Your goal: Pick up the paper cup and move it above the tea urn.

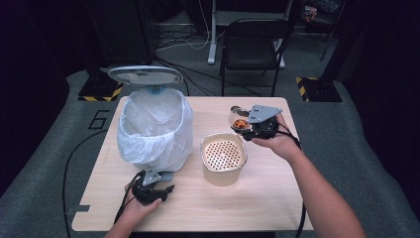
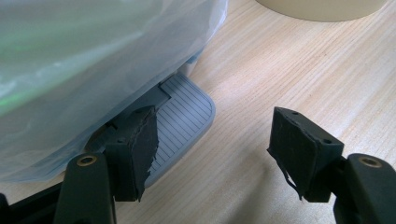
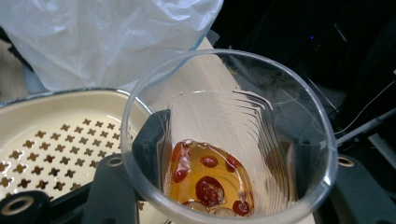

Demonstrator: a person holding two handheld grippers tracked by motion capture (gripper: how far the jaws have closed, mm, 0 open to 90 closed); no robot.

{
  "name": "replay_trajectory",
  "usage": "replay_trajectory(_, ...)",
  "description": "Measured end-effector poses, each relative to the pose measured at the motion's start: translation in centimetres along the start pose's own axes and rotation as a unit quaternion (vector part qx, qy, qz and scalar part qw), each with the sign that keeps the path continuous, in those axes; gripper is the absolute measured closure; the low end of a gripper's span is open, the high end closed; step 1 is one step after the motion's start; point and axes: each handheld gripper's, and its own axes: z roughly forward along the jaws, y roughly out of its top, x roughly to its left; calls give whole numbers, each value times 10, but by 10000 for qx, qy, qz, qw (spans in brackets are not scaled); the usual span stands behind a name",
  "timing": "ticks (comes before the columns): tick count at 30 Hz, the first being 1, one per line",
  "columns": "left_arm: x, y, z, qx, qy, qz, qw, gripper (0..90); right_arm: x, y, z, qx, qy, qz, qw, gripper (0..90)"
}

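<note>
The right gripper (image 1: pixel 246 125) pinched a clear cup (image 3: pixel 229 140) of amber liquid, tilted just beside the perforated strainer (image 1: pixel 223 153); the left gripper (image 2: pixel 212 149), jaws spread, apparently pressed the bin's pedal (image 2: pixel 184 116).

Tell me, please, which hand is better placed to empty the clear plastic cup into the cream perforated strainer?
Right, probably. The right gripper already grips the clear plastic cup of amber liquid and red pieces beside the cream perforated strainer. The left gripper sits open at the grey ribbed pedal of the bag-lined bin.
</note>
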Motion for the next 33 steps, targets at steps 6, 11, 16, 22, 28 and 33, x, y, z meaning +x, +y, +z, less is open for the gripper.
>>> replay_trajectory(6, 0, 0, 0, 20, 1, 23, 10000, 325, 7, 8, 1, 132, 24, -511, 9986, 444)
replay_trajectory(11, 0, 0, 0, 2, 0, 18, 10000, 324, 14, 9, 6, 243, 21, -889, 9957, 444)
replay_trajectory(16, 0, 0, 0, -4, 0, 16, 10000, 324, 19, 9, 11, 267, -23, -1129, 9932, 442)
replay_trajectory(22, 0, 0, 0, 30, 5, 23, 10000, 325, 26, 9, 14, 287, -207, -1552, 9873, 441)
replay_trajectory(28, 1, 0, 0, 26, -2, 22, 10000, 324, 38, 9, 17, 233, -388, -2046, 9778, 444)
replay_trajectory(33, 0, 0, 0, 26, 3, 4, 10000, 324, 47, 9, 19, 150, -623, -2482, 9666, 444)
